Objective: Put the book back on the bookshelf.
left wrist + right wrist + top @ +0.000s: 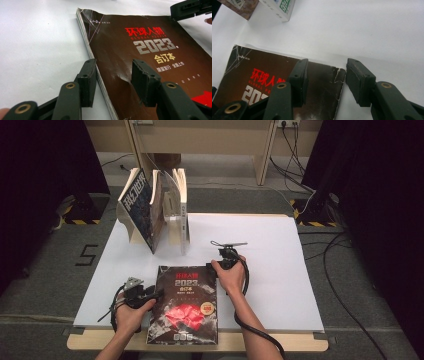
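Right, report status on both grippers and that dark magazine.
Left gripper open, straddling magazine left edge. Right gripper open over its top right corner. Magazine flat. Standing books behind, clear.

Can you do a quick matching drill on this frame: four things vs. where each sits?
Things:
1. dark magazine
2. standing books
3. left gripper
4. right gripper

Places:
A. at the magazine's far right corner
B. upright at the far left of the white sheet
C. flat at the near edge of the sheet
D. at the magazine's left edge

Pairs: 1-C, 2-B, 3-D, 4-A
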`<action>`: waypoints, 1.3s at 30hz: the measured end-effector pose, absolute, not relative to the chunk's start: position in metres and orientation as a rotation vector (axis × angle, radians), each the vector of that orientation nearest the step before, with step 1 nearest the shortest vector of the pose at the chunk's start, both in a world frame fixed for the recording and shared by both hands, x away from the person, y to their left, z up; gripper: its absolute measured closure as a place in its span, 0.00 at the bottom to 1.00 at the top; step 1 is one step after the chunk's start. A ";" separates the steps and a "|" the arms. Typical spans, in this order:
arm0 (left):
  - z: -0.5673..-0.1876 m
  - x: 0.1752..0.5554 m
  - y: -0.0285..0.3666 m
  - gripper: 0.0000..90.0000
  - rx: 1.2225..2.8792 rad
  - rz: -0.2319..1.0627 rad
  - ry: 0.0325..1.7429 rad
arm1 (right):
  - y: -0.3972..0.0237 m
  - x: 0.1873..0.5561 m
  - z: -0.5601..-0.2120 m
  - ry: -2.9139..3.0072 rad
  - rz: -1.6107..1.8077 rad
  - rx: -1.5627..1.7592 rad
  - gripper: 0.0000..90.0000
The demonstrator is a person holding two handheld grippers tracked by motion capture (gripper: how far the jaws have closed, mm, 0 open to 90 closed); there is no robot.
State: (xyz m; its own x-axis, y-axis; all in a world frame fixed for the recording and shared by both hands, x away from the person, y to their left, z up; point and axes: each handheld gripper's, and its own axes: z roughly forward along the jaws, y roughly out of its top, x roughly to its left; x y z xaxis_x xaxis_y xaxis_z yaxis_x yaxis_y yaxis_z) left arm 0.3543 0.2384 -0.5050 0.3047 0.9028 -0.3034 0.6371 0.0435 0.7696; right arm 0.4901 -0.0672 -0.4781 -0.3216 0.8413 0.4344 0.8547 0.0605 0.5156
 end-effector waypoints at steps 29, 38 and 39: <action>-0.505 0.353 0.235 0.60 1.699 0.412 1.400 | -0.078 0.460 -0.466 -2.143 -1.154 -1.764 0.59; -0.505 0.353 0.235 0.60 1.693 0.409 1.403 | -0.084 0.454 -0.479 -2.111 -1.123 -1.763 0.59; -0.505 0.353 0.235 0.60 1.691 0.408 1.404 | -0.084 0.453 -0.480 -2.110 -1.122 -1.765 0.59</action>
State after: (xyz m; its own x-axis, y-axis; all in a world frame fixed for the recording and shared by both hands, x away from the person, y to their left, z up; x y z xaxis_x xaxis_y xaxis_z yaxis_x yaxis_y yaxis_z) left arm 0.3528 0.2348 -0.5055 0.3081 0.9118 -0.2715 0.6246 0.0214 0.7807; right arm 0.4533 -0.0838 -0.4795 -0.2846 0.7736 0.5661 0.9019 0.0160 0.4316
